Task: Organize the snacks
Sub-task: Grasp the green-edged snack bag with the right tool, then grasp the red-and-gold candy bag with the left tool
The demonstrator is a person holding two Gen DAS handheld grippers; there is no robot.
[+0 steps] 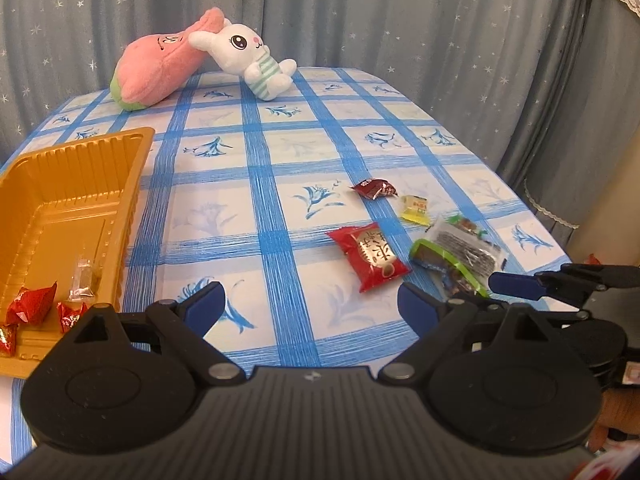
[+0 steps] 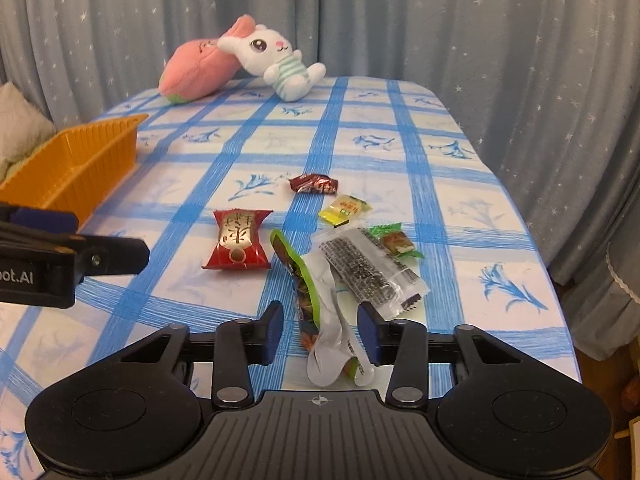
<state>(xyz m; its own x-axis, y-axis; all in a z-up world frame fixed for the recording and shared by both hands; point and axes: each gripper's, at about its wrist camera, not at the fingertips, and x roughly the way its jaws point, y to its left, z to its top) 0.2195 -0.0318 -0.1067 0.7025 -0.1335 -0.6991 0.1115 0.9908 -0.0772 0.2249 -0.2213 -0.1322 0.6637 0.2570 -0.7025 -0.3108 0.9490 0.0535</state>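
Straddling green-edged packet lower centre with right hand-held gripper open; left hand-held gripper open, empty. Risking crumpled film slipping out, snagging clear packet.

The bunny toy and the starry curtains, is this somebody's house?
Probably a home room. A white plush bunny leans on a pink plush peach on a blue-checked tablecloth, with grey star-print curtains behind.
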